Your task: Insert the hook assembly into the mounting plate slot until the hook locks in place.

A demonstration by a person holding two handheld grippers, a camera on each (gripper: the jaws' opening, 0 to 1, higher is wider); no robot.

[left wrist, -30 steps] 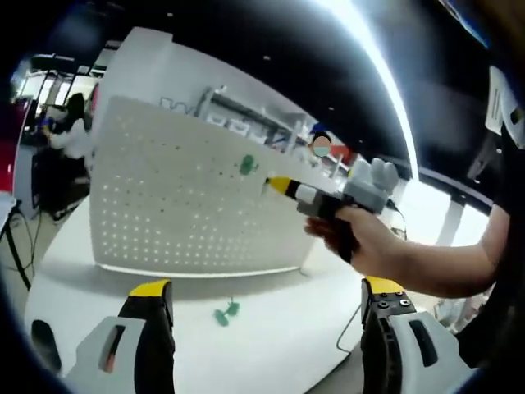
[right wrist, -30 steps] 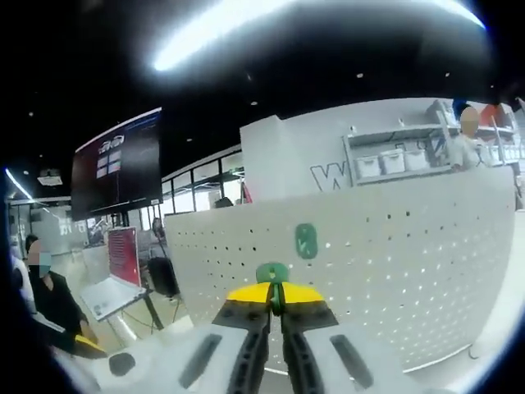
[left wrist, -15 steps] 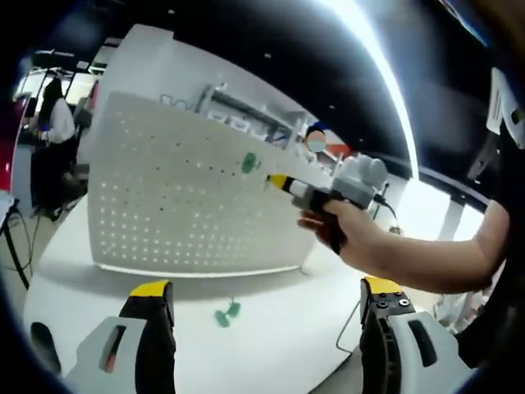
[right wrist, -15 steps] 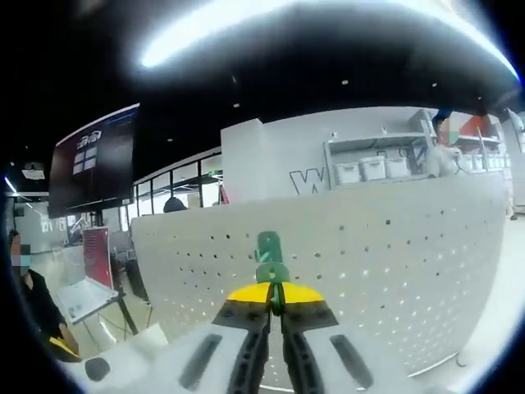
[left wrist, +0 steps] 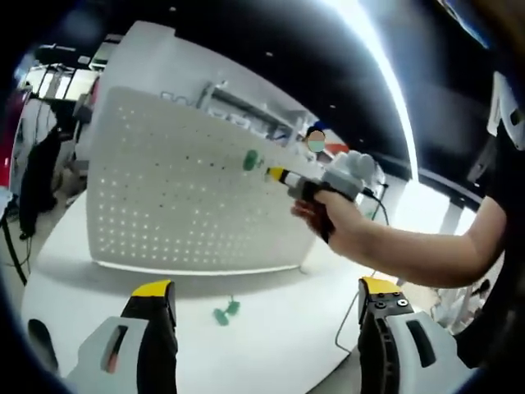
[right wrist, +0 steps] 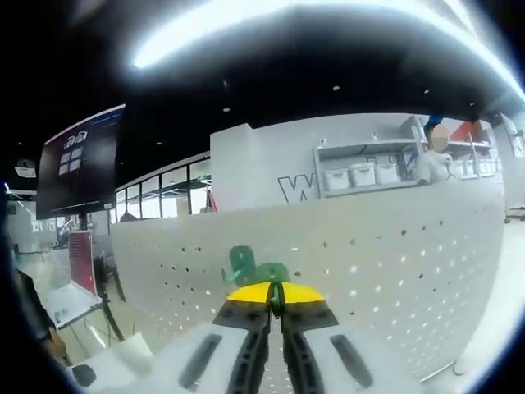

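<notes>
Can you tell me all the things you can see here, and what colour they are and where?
pegboard: one, white with rows of small holes, standing upright on the table
table: one, white, under the pegboard
green hook on the board: one, green, on the pegboard face near its upper edge
held green hook: one, green, pinched at the right gripper's tips, close to the pegboard
loose green hook: one, green, lying on the table in front of the pegboard
shelf with bins: one, pale, on the wall behind the pegboard
dark screen: one, black, high at the left in the right gripper view
left gripper: yellow-tipped, jaws wide apart, empty
right gripper: yellow-tipped, jaws closed on the held green hook
person's hand: one, holding the right gripper
</notes>
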